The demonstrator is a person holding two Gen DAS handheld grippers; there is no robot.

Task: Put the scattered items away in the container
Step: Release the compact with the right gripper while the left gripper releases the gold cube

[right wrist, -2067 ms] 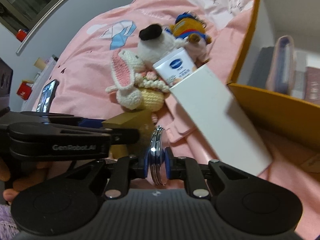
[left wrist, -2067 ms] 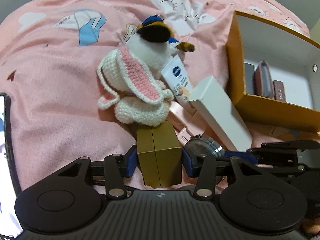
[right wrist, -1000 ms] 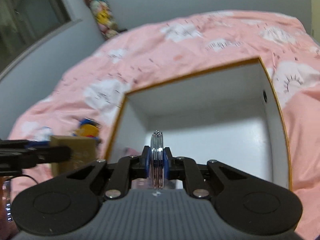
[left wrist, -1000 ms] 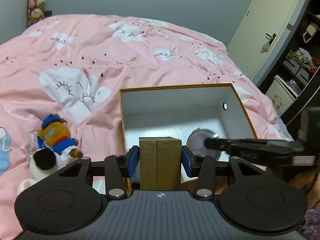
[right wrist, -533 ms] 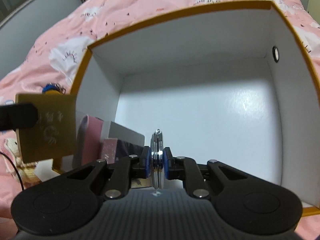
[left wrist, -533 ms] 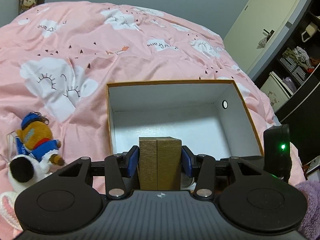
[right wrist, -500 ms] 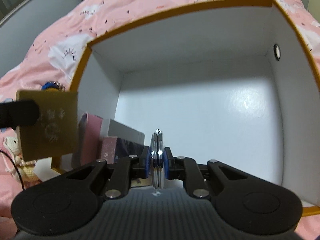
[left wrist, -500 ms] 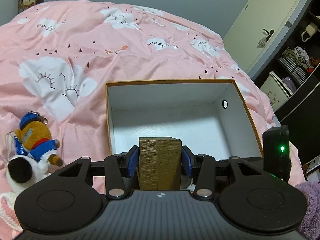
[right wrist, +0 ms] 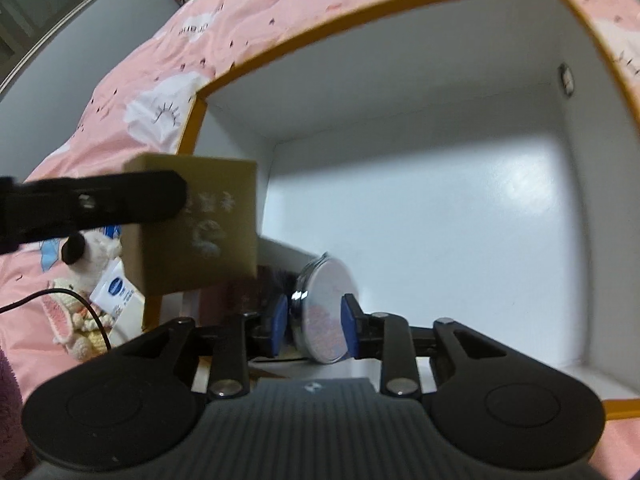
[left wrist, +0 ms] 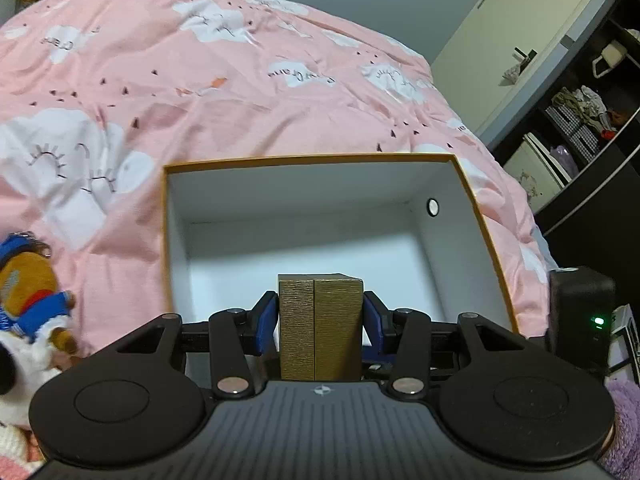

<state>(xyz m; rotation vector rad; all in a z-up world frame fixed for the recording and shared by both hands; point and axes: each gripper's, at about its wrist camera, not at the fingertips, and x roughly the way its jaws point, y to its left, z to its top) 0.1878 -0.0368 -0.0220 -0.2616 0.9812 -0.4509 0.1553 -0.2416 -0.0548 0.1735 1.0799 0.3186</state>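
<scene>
**Gold box and round compact over the orange-rimmed container**

Pink bedding printed with white clouds (left wrist: 248, 92) lies under everything, and the open container (left wrist: 486, 240), white inside with an orange rim, sits on it as the landmark. Left of the container, on the bedding, lie the scattered soft toys: a plush figure in blue and orange (left wrist: 28, 292) in the left wrist view, and, in the right wrist view, a white plush with a black ear (right wrist: 90, 256), a crocheted rabbit (right wrist: 68, 320) and a white tube with a blue round logo (right wrist: 116, 290), all outside the container's left wall.

Above the container's near left part, the left gripper (left wrist: 320, 318) clamps the gold box (left wrist: 320, 324); both blue pads press flat on its textured sides and the box stands upright between them. From the right wrist view the same gold box (right wrist: 200, 236) hangs over the left wall, with dark flat items, too blurred to name, on the floor below it.

Further right, inside the container and low near its floor, the right gripper (right wrist: 314, 326) has just been opening its jaws. The round silver compact (right wrist: 324, 314) sits tilted between the blue pads; a gap shows on its left side, so it is no longer pinched. Right of the compact the white floor (right wrist: 460, 260) is bare up to the right wall, which has a small round hole (right wrist: 565, 79) high up.
</scene>
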